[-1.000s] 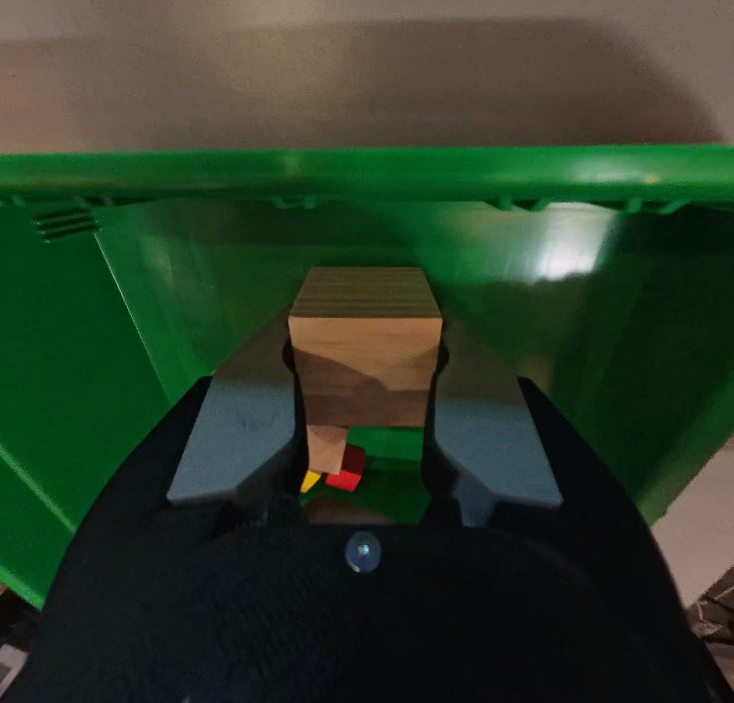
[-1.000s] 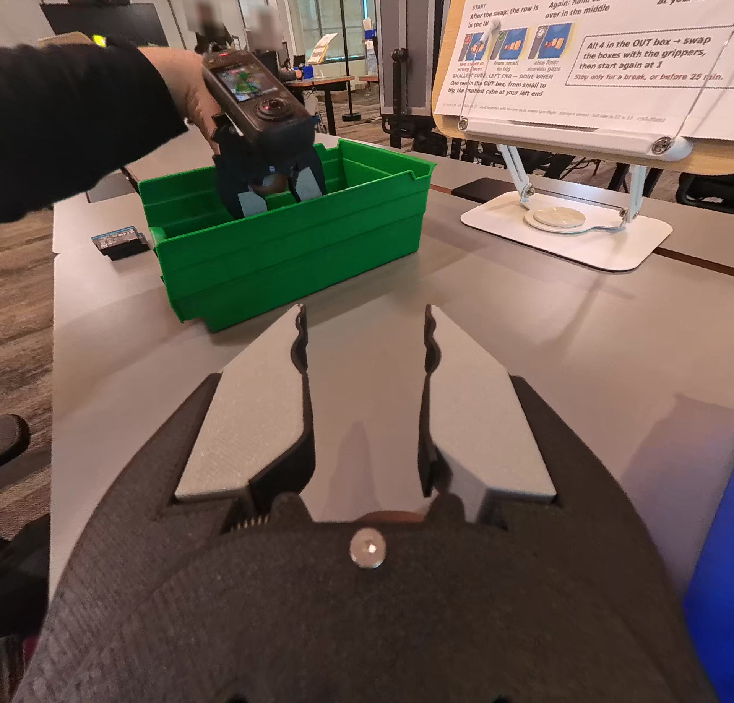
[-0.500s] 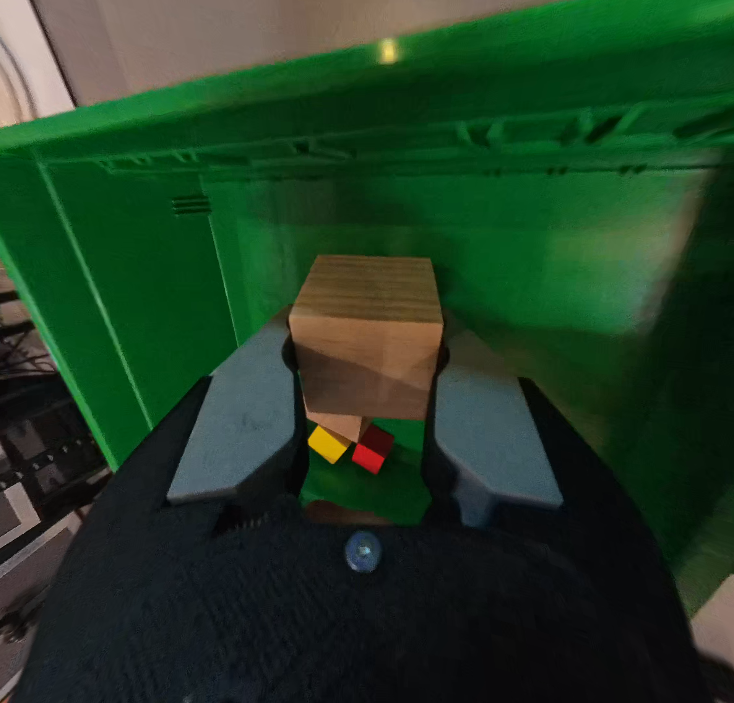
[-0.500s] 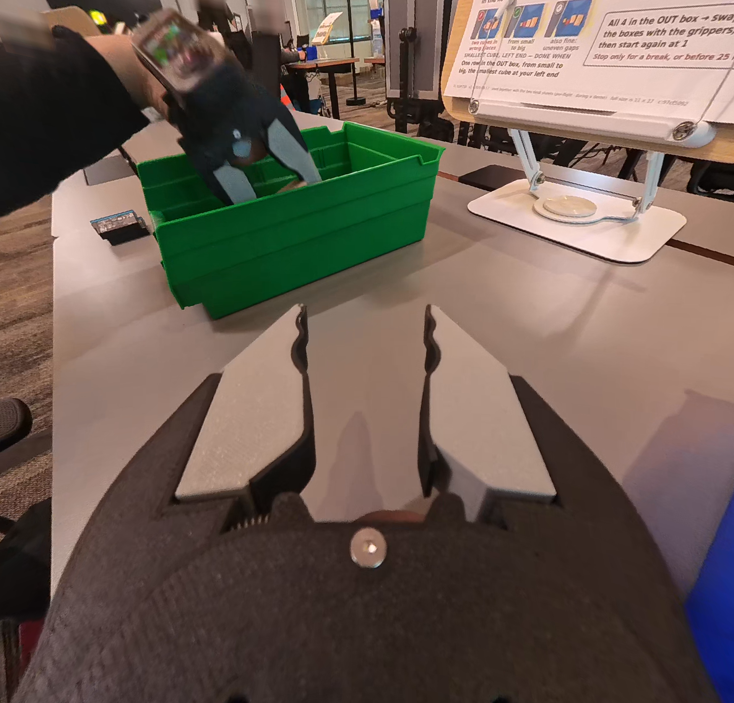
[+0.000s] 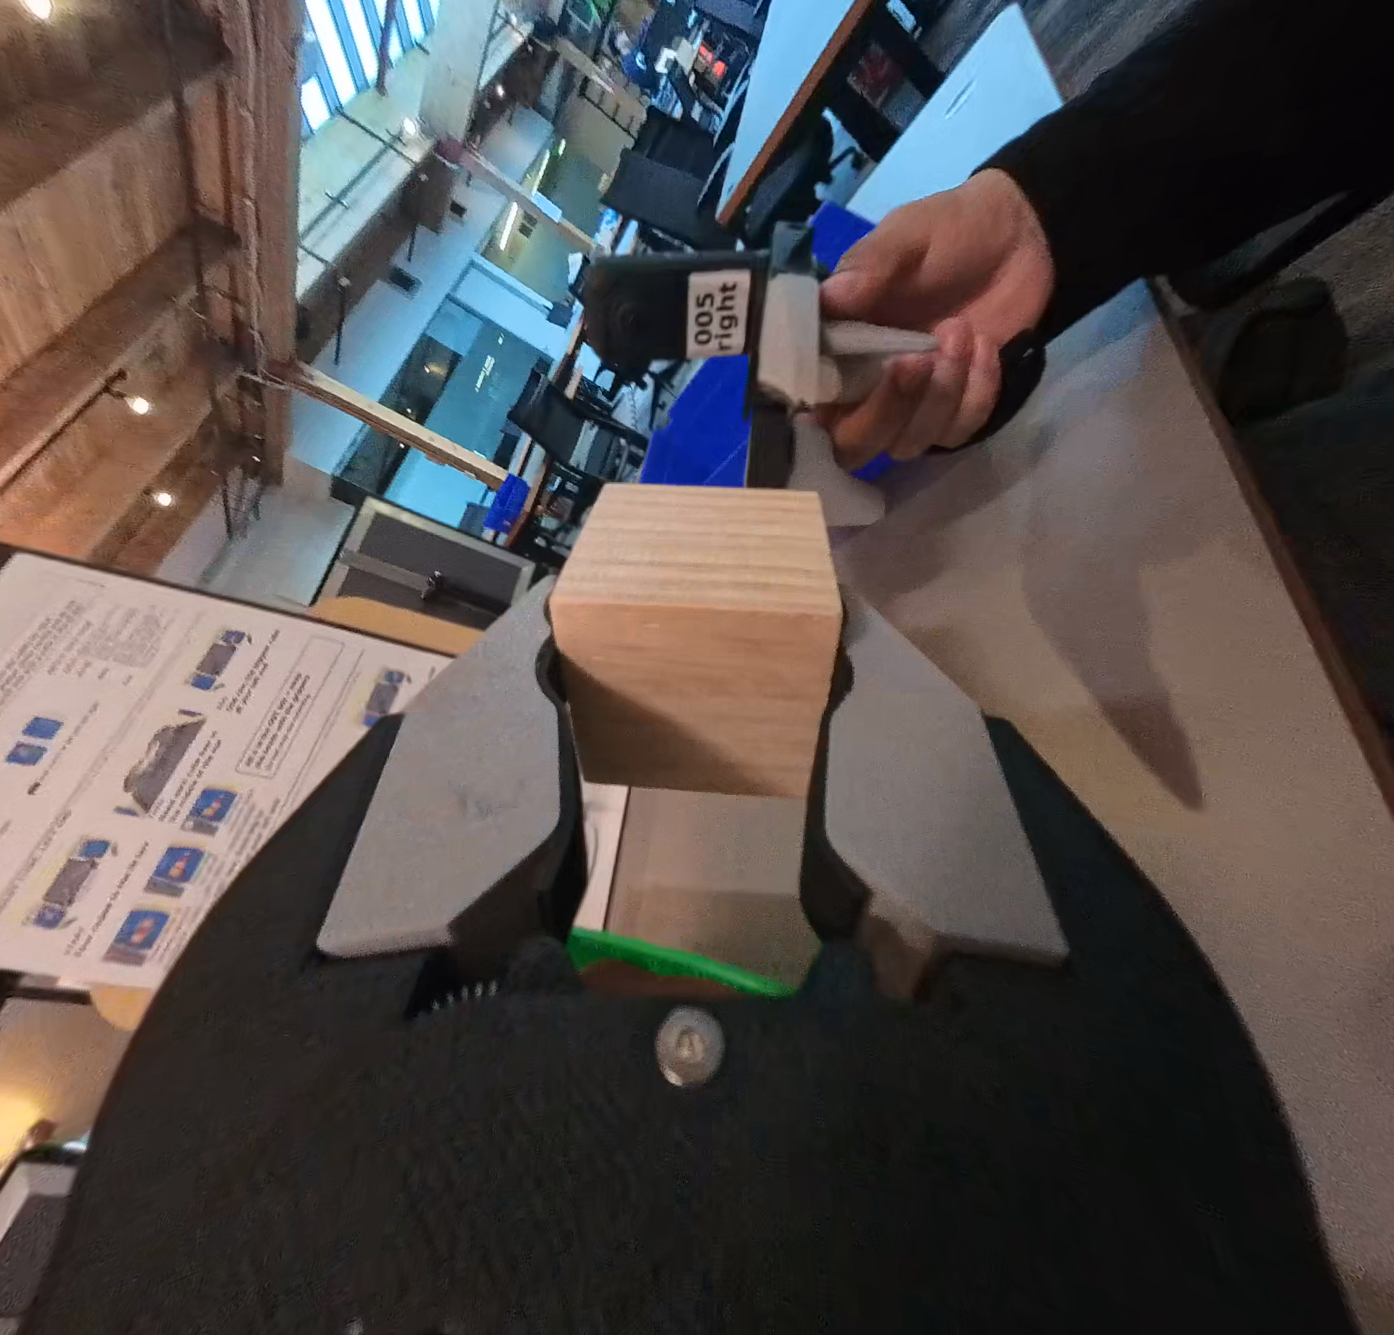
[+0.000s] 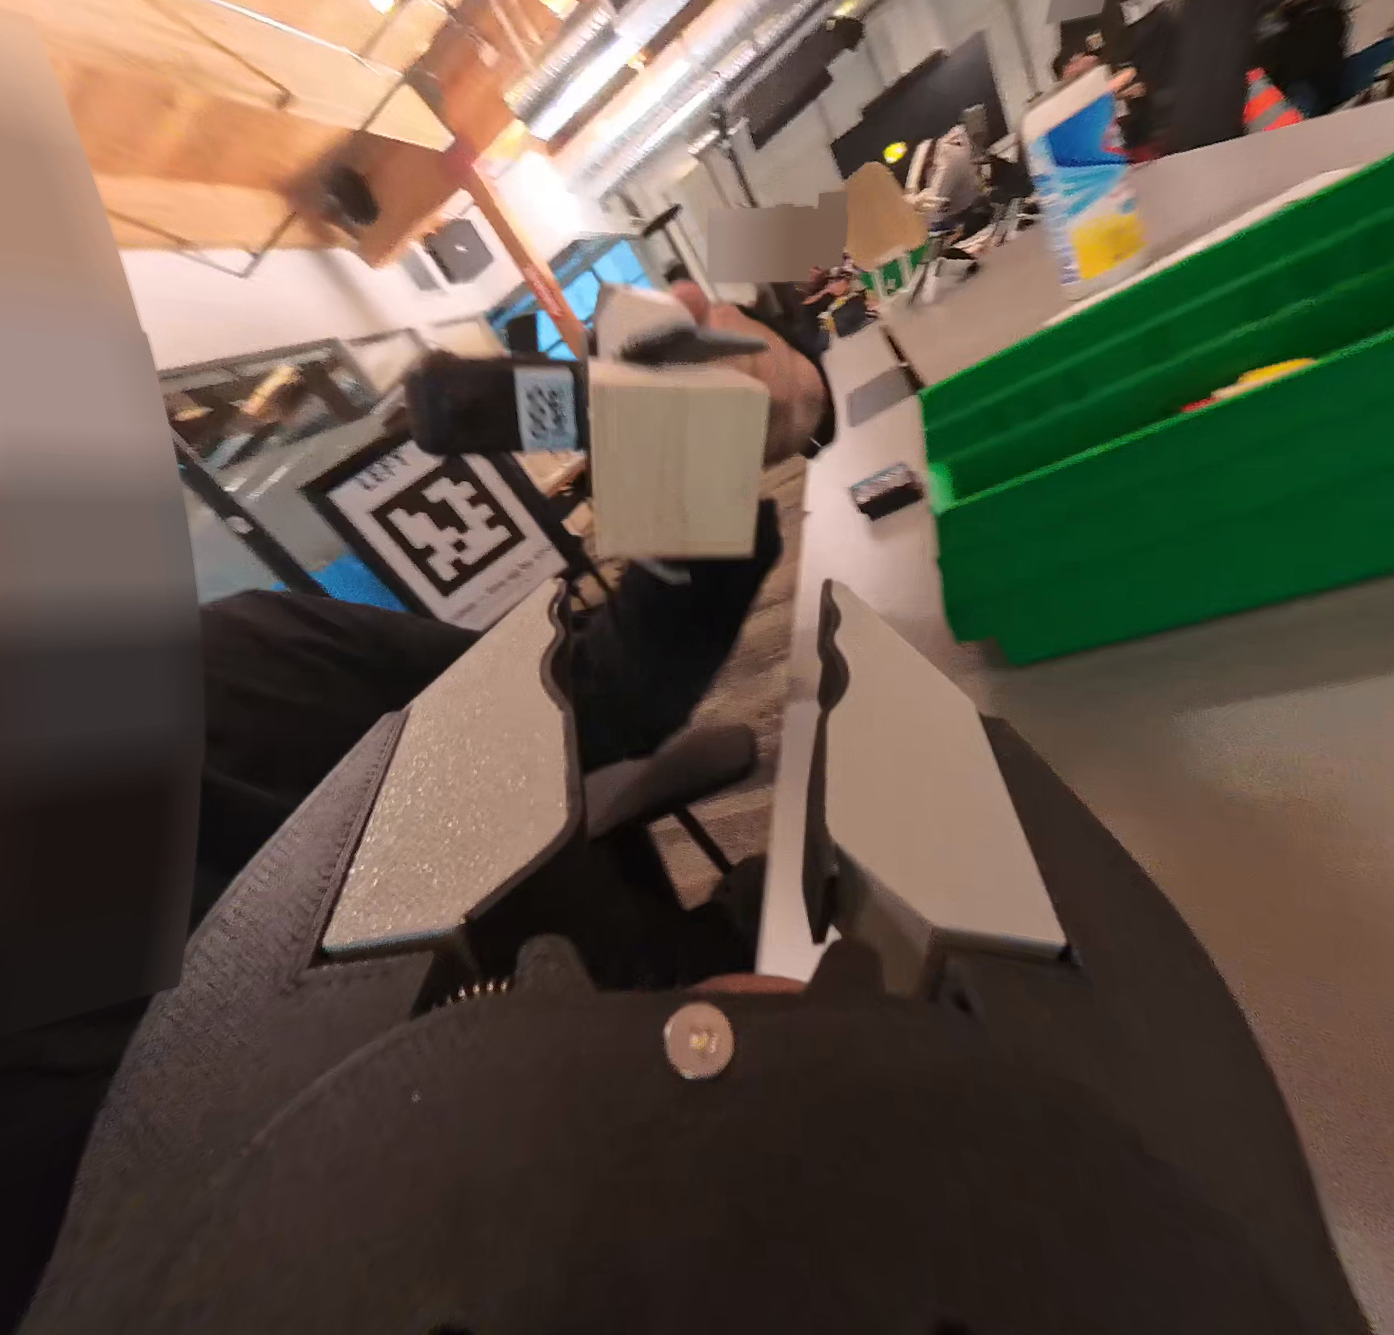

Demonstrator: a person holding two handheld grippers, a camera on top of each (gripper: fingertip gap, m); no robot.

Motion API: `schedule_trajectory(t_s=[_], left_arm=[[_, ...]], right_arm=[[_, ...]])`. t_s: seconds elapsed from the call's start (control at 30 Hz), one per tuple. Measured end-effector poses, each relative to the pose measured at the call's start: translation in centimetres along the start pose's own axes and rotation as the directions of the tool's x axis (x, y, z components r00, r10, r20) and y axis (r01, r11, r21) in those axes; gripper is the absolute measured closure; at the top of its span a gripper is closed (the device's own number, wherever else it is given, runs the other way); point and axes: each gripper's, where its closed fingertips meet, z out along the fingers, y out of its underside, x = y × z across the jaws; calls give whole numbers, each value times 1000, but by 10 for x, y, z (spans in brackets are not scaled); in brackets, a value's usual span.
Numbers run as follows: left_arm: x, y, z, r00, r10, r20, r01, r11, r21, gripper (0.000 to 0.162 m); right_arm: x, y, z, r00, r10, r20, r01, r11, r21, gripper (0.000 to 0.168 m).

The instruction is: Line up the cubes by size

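My left gripper [image 5: 695, 612] is shut on a large plain wooden cube [image 5: 698, 643], held in the air and rolled sideways above the grey table [image 5: 1094, 620]. In the right wrist view the same cube [image 6: 675, 469] hangs just beyond my right gripper [image 6: 692, 597], which is open and empty and points at it. The green bin [image 6: 1169, 529] stands at the right; a yellow cube [image 6: 1271, 372] and a red cube [image 6: 1199, 403] show inside it.
A hand [image 5: 935, 303] holds the right gripper beside a blue bin [image 5: 701, 424]. An instruction sheet on a stand [image 5: 151, 756] is at the left. A small dark object [image 6: 886, 492] lies on the table by the green bin. A marker board [image 6: 445, 529] stands behind.
My left gripper has lifted the large wooden cube out of the green bin and swung it toward the right gripper. The right gripper has turned from the table to face the cube, staying open.
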Motion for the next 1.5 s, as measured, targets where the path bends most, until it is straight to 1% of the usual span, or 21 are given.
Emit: schedule_trajectory(t_s=[0.07,0.13,0.2,0.27,0.3,0.37,0.5,0.67,0.93,1.0,1.13,1.2,1.3,1.47,1.5], left_arm=[[13,-14,7,999,27,27,-27,999,22,96],[25,-21,13,999,27,35,-28,999,44,96],[36,-29,22,1000,27,9,-28,997,72,96],[39,-32,29,998,59,11,-60,997,46,95],[40,-37,31,997,73,22,-75,995,64,95],[40,-42,32,997,72,31,-75,993,89,95],[38,-38,32,998,59,35,-62,993,103,95],[38,-38,29,997,58,44,-62,991,115,95],[29,-35,38,994,39,99,-49,993,106,95],[28,-33,38,994,37,98,-47,993,107,95],[31,-33,39,996,38,82,-46,994,103,95],[30,-32,40,995,40,87,-48,994,98,95],[31,-30,40,997,30,76,-37,995,91,95],[29,-28,40,997,-19,69,13,997,76,95],[27,-29,37,997,-32,71,25,996,88,99]], right_arm=[[-20,0,6,999,-1,40,2,1000,-11,103],[-25,4,12,1000,-20,0,20,999,-44,103],[-25,10,18,998,-43,-43,40,997,-73,104],[-26,17,24,998,-44,-53,38,994,-99,107],[-29,22,27,998,-45,-33,41,992,-120,109],[-32,22,28,1000,-24,4,24,995,-101,108],[-29,21,29,1000,-2,14,4,996,-90,109],[-33,17,28,994,61,86,-56,997,-58,110],[-28,7,24,997,49,67,-51,999,14,110],[-26,9,24,998,40,50,-40,999,1,110],[-24,19,26,1000,-17,-5,16,997,-72,108],[-23,18,26,999,-40,-22,38,997,-68,108],[-22,20,27,999,-29,-27,26,996,-86,107],[-21,17,24,998,-38,-45,35,996,-84,108],[-22,14,20,997,-53,-53,49,996,-78,108]])
